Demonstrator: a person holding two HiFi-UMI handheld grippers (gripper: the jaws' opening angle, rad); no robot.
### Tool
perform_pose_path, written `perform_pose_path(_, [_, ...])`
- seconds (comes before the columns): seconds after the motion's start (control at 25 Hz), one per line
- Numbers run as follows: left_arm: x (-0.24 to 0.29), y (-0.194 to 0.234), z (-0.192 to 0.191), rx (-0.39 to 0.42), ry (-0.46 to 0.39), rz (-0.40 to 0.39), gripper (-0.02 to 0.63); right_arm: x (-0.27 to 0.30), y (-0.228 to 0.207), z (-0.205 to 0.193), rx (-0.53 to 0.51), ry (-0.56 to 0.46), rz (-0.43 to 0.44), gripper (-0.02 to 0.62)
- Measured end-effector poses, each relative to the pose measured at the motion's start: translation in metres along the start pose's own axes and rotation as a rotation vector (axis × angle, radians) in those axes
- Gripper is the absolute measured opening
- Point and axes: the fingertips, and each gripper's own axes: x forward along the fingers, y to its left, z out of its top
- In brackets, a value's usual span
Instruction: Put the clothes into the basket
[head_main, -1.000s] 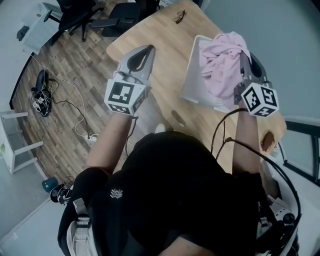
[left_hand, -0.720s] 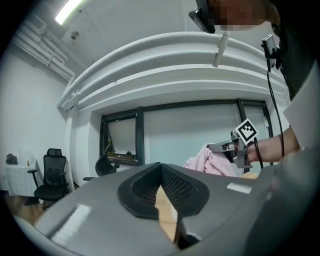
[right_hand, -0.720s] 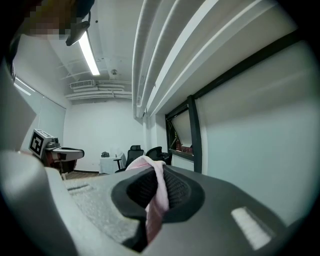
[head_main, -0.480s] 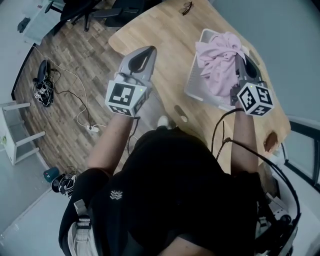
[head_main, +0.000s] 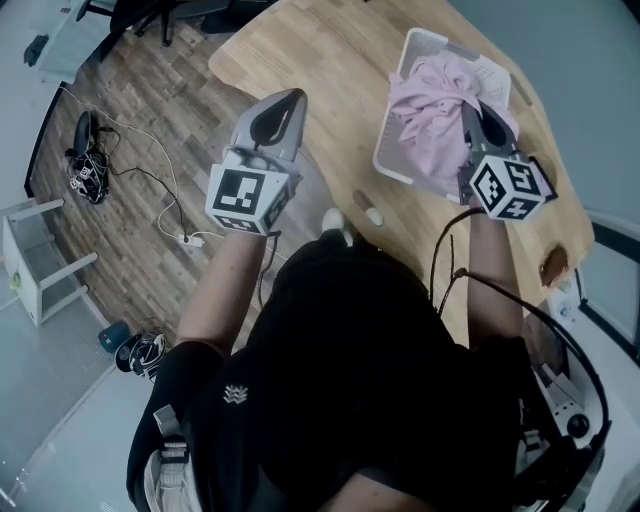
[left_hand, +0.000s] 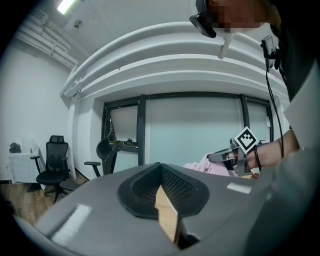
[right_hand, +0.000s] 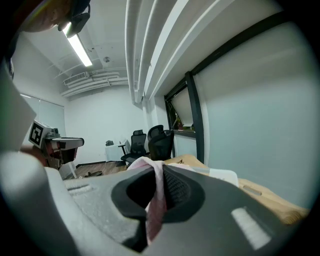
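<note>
right hand-held gripper (head_main: 472, 112), outstretched, pinches pink garment (head_main: 425, 110) over basket (head_main: 386, 160); left hand-held gripper (head_main: 294, 97) closed.

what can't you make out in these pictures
Head view: basket floor, covered by pink clothes held in right gripper.
Head view: small brown object at table edge, too small to identify.
Right gripper view: most of the basket, behind the gripper's own body.

1. Light wooden table (head_main: 330, 90), rounded corners.
2. White basket (head_main: 390, 150) stands on its far right part.
3. Small pale object (head_main: 372, 214) lies by the near edge.
4. Brown object (head_main: 553, 266) lies at the near right corner.
</note>
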Motion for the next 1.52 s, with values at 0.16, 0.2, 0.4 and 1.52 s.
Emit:
perform_pose_path(0.16, [0.003, -0.006, -0.024, -0.044, 0.039, -0.001, 0.006, 0.005, -0.007, -0.029, 0.010, 0.066, -0.003, 0.011])
perform_pose_path(0.2, [0.002, -0.007, -0.028, -0.050, 0.045, -0.001, 0.006, 0.005, -0.009, -0.036, 0.014, 0.083, -0.005, 0.011])
perform_pose_path(0.4, [0.002, -0.012, -0.042, -0.029, 0.047, -0.022, 0.006, 0.006, -0.012, -0.065, 0.041, 0.144, -0.018, 0.011])
perform_pose_path(1.52, [0.014, -0.060, 0.013, -0.003, -0.063, -0.156, 0.006, -0.109, -0.020, -0.005, -0.049, -0.165, -0.158, 0.034])
